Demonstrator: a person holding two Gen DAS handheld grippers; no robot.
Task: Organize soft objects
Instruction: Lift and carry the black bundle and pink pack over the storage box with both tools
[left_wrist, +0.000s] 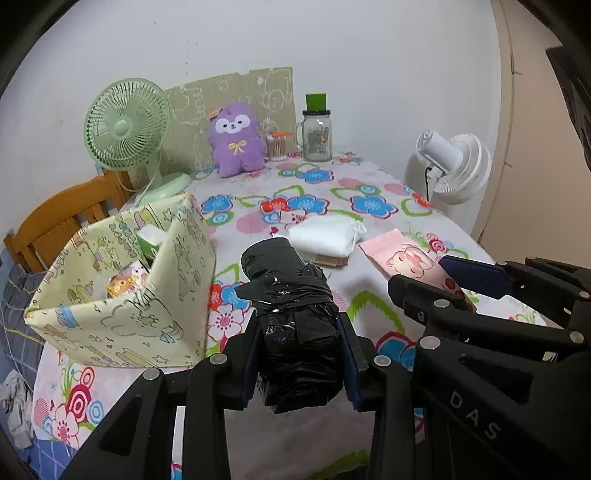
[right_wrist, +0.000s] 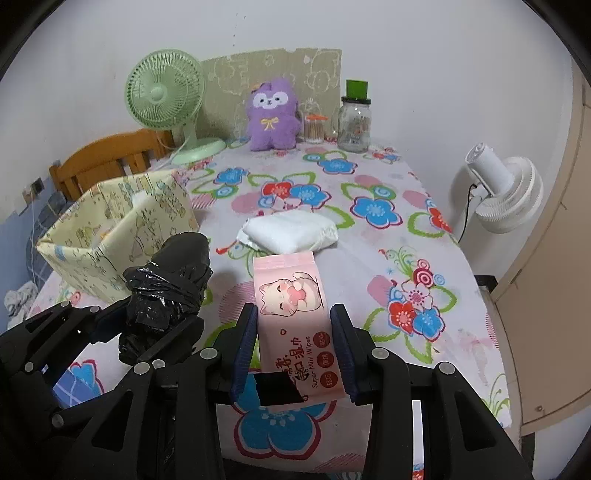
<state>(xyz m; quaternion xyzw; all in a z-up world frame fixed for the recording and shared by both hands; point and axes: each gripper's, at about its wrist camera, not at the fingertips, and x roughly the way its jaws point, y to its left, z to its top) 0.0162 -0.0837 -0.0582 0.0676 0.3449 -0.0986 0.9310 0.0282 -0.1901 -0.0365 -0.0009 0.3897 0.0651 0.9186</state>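
Above the floral worktop (right_wrist: 369, 258), left tool (left_wrist: 299, 354) clamps a squashy black bag roll (left_wrist: 291, 306) mid-body; right tool (right_wrist: 293, 350) pinches the light, slippery wipes pack (right_wrist: 295, 314) by its edges.

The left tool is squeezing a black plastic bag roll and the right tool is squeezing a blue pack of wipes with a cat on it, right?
Almost. The wipes pack in the right tool is pink, not blue; the right wrist view shows it clearly, cat picture and all. The rest holds: the left tool is squeezing the black plastic bag roll.
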